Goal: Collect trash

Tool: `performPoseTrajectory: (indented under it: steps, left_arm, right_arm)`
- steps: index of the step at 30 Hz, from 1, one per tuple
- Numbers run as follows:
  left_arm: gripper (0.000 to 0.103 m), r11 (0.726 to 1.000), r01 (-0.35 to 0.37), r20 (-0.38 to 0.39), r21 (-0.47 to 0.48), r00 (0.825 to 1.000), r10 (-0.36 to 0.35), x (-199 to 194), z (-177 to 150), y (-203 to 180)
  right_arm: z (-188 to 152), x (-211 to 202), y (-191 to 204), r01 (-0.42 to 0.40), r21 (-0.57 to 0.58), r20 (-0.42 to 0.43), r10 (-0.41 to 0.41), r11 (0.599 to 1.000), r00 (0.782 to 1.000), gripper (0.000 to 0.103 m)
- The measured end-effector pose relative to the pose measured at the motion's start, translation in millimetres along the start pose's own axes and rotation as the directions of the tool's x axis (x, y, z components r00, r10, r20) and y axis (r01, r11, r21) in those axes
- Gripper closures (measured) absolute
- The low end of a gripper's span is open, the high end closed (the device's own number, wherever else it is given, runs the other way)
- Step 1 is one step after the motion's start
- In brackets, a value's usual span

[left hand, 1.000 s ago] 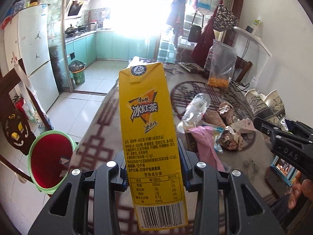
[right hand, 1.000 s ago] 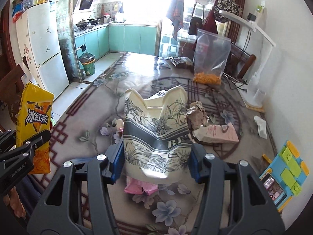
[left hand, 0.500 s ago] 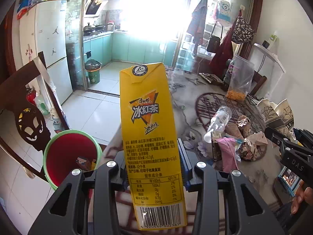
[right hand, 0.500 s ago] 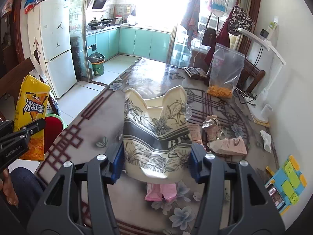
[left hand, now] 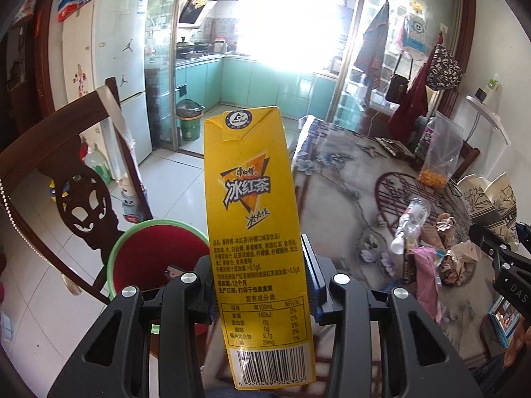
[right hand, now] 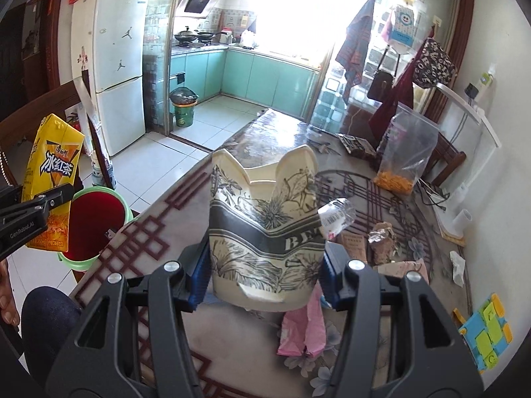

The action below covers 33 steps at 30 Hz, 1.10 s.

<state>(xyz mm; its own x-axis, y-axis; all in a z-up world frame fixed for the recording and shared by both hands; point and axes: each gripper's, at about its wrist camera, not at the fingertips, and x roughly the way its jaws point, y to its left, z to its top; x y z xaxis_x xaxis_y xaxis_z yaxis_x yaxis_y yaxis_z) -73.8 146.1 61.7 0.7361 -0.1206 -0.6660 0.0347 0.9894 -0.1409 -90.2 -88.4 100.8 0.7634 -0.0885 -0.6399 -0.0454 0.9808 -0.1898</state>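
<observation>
My left gripper (left hand: 259, 282) is shut on a tall yellow iced-tea carton (left hand: 255, 219) and holds it upright beside the table, above and just right of the green-rimmed red bin (left hand: 149, 258). The carton (right hand: 51, 179) and bin (right hand: 96, 225) also show in the right wrist view. My right gripper (right hand: 265, 275) is shut on a cream paper food box (right hand: 265, 222) with dark flower print, held above the table. A plastic bottle (left hand: 410, 225), crumpled wrappers (left hand: 448, 258) and a pink wrapper (right hand: 303, 328) lie on the table.
The patterned table (right hand: 159, 232) also carries a clear bag of orange snacks (right hand: 405, 162), a blue-and-green toy (right hand: 484, 335) and white tissue (right hand: 458, 265). A dark wooden chair (left hand: 76, 185) stands beside the bin. Fridge and kitchen doorway lie beyond.
My left gripper has carried the carton left, off the table toward the bin. My right gripper has pulled back toward the table's near edge with the box. The bin now shows in both views.
</observation>
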Motion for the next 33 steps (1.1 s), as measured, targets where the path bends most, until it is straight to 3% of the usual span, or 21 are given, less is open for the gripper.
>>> performPoseTrajectory:
  steps: [4,9,13,20,23,33]
  left_arm:
    - [0.067,1.000,-0.025,-0.008,-0.014,1.000,0.025,3.0,-0.7,16.5]
    - [0.067,0.996,-0.089,-0.020,-0.020,0.996,0.089,11.2,-4.7,37.7]
    - [0.067,0.991,-0.127,-0.023,-0.027,0.992,0.127,14.8,-6.7,52.7]
    - [0.067,0.985,-0.168,-0.028,-0.046,0.986,0.167,20.0,-8.4,75.7]
    - [0.067,0.982,-0.179,-0.037,-0.063,0.984,0.177,24.2,-9.4,86.9]
    - [0.067,0.965,-0.214,-0.126,-0.149,0.972,0.196,65.6,-10.8,137.9]
  right_arm:
    - [5.3,4.3,17.9,-0.031,-0.026,0.000,0.031,0.999,1.000,0.050]
    - [11.3,17.3,42.7,-0.144,-0.026,-0.020,0.143,0.989,0.989,0.050]
    - [10.9,34.6,70.6,-0.260,-0.027,-0.055,0.258,0.965,0.965,0.050]
    - [11.9,58.8,118.2,-0.346,-0.072,-0.115,0.336,0.936,0.935,0.050]
    - [15.8,67.6,128.6,-0.387,-0.065,-0.129,0.376,0.920,0.917,0.050]
    - [35.2,106.2,168.1,-0.552,-0.001,-0.177,0.543,0.834,0.821,0.050]
